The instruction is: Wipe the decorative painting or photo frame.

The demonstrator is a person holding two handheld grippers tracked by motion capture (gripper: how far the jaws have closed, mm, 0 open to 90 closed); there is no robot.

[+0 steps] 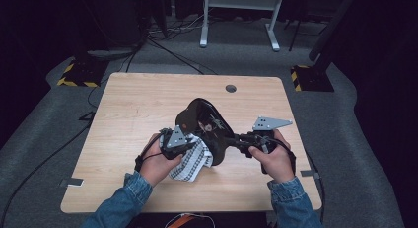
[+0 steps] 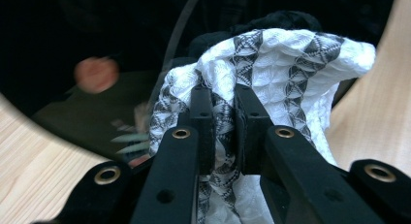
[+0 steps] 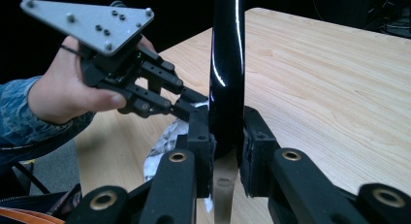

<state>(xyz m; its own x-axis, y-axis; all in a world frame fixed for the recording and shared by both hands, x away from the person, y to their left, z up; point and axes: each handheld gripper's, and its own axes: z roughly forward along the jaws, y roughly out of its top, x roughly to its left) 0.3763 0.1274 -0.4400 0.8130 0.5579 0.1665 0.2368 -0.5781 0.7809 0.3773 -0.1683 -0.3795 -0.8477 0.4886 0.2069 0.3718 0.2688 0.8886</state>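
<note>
Black glossy plate (image 1: 204, 124) mid-wipe, frame centre.
Right gripper (image 3: 227, 136) clamps plate's edge; left gripper (image 2: 224, 117) pinches patterned cloth (image 2: 291, 69). Next: rub cloth across plate.

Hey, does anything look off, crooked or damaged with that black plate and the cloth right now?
Nothing looks damaged or spilled. The black plate stands tilted on edge above the table because the right gripper clamps its rim. The left gripper presses the bunched patterned cloth against its glossy face.
</note>
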